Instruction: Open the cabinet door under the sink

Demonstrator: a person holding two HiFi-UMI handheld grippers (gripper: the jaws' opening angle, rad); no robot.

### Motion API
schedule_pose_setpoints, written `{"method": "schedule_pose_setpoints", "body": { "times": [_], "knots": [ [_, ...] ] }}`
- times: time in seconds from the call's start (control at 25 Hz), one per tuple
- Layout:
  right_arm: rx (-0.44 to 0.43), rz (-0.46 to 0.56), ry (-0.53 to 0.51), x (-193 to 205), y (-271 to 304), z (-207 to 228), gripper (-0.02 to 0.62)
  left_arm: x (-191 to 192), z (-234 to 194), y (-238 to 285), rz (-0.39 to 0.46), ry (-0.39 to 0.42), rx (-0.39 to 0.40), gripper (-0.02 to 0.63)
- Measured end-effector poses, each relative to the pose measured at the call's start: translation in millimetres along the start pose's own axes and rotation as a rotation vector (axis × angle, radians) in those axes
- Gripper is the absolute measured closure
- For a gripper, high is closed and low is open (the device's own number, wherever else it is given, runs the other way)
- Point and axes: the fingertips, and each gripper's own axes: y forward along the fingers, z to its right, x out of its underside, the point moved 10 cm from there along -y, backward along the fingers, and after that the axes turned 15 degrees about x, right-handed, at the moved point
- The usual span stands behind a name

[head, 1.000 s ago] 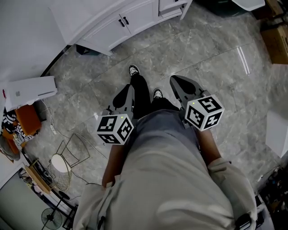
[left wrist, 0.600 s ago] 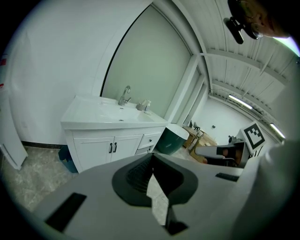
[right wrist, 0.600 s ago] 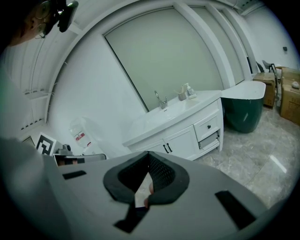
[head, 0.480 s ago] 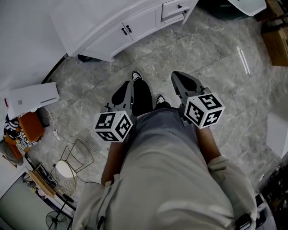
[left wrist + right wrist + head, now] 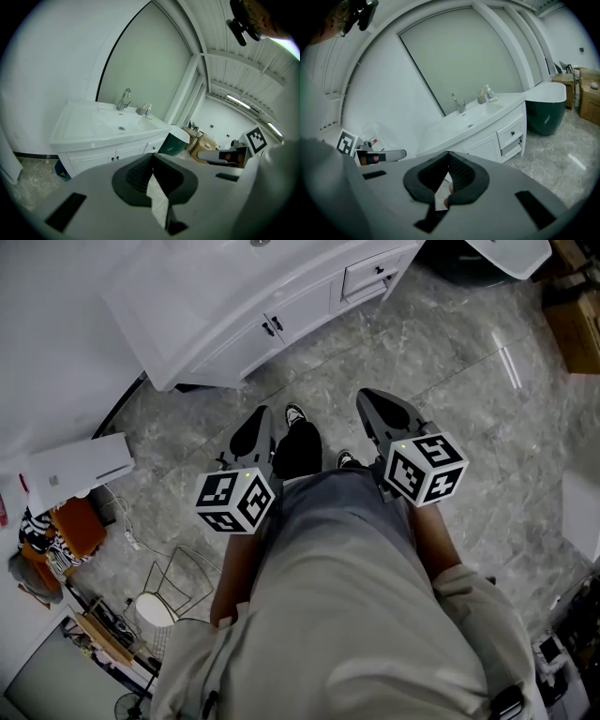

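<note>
Cabinet doors, a white pair with small dark handles (image 5: 255,337), are seen shut on the front of the white vanity unit (image 5: 187,296), directly under the white sink basin (image 5: 110,123). In the head view the vanity's long axis is laid diagonally, lower left to upper right. The door fronts are turned toward the grey marbled floor (image 5: 450,362) and the person's black-and-white shoes (image 5: 295,414). The handles are set side by side at the seam between the two doors. Two white drawers (image 5: 367,270) are fitted just right of the doors.

The vanity's far side is cut off by the top edge of the head view. In both gripper views the lower part of the doors is hidden behind the grey gripper bodies, so the door bottoms can't really be made out.

Both tools are held well apart from the cabinet, at the person's waist. The left gripper (image 5: 152,159) is seen with its jaws closed together on nothing, and the right gripper (image 5: 448,155) likewise, tips touching and empty. A dark green tub (image 5: 546,112) is parked past the drawer end.
</note>
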Motion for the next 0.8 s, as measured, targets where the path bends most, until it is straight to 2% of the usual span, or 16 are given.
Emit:
{"method": "schedule_pose_setpoints", "body": {
  "times": [0.36, 0.52, 0.8],
  "knots": [
    [0.035, -0.005, -0.041, -21.4, 51.5, -42.9, 0.584, -33.9, -67.1, 2.1, 0.014, -0.039, 0.045, 0.607],
    [0.059, -0.004, -0.046, -26.6, 68.1, -63.1, 0.584, -46.5, -92.9, -2.5, 0.056, -0.036, 0.039, 0.606],
    [0.073, 0.010, -0.102, -40.8, 95.5, -93.1, 0.584, -62.4, -128.0, -1.3, 0.083, -0.050, 0.084, 0.606]
  ]
}}
